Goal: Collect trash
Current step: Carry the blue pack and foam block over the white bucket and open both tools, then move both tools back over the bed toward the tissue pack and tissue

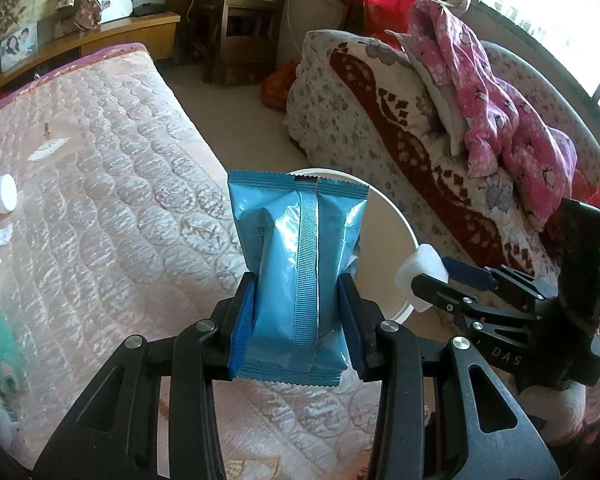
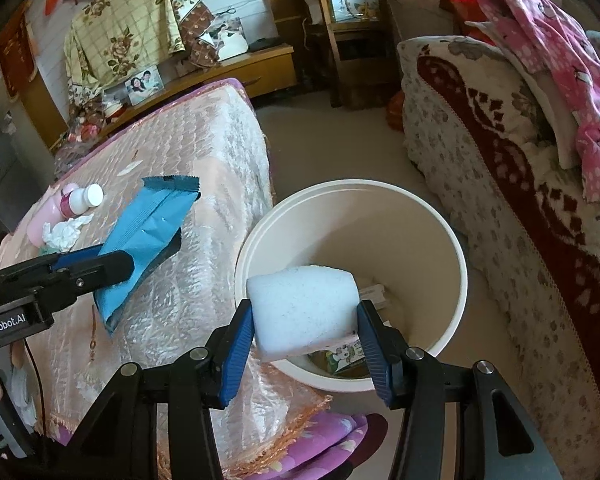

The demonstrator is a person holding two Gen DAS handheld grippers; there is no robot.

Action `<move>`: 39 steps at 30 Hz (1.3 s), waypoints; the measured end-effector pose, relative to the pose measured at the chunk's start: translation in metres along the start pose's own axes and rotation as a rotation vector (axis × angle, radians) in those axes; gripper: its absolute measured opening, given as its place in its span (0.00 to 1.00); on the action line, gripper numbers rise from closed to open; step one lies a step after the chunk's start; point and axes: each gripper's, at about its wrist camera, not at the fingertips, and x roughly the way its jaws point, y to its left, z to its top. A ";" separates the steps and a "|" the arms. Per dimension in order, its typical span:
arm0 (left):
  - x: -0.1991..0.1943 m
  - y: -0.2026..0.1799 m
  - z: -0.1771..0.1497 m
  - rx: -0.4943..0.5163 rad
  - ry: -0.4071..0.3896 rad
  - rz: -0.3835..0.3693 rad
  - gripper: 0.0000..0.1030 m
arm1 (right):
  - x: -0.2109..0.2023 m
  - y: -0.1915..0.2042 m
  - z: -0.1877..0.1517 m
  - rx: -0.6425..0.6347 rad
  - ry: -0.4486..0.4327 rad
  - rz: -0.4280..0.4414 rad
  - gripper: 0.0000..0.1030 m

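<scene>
far to the left of the left jaws, a white bottle [image 2: 85, 199] lies on the bed [image 1: 112, 184] next to a crumpled tissue [image 2: 65, 234] and a pink item. the left gripper [image 1: 298, 312] is clenched on a blue snack packet [image 1: 298, 256]; the packet stands up between the jaws, its upper crimped edge well past the blue pads [image 1: 242, 320], over the edge of the bed. just beyond and to the right of those jaws sits the white trash bin [image 2: 456, 280] on the floor, between the bed and a patterned sofa [image 2: 520, 216]. the right gripper [image 2: 306, 340] grasps a white foam block [image 2: 302, 312], squeezed between its jaws and held over the near rim of the bin. below those jaws, inside the bin, lie some paper scraps and a printed wrapper [image 2: 346, 354]. further right, pink clothing [image 1: 500, 104] is draped on the sofa.
</scene>
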 end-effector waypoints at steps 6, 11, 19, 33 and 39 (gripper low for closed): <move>0.007 -0.005 0.004 0.001 0.002 -0.002 0.37 | 0.002 -0.003 0.001 0.005 -0.002 -0.002 0.48; 0.013 -0.007 0.007 -0.003 0.006 -0.011 0.37 | 0.003 -0.006 0.002 0.007 0.000 -0.004 0.48; 0.023 -0.002 0.011 -0.047 0.017 -0.047 0.37 | 0.011 -0.011 0.006 0.021 0.002 -0.016 0.50; 0.031 -0.005 0.014 -0.065 0.021 -0.079 0.50 | 0.018 -0.018 0.008 0.054 0.005 -0.057 0.67; 0.023 -0.003 0.009 -0.059 0.005 -0.062 0.50 | 0.015 -0.015 0.005 0.051 0.008 -0.052 0.67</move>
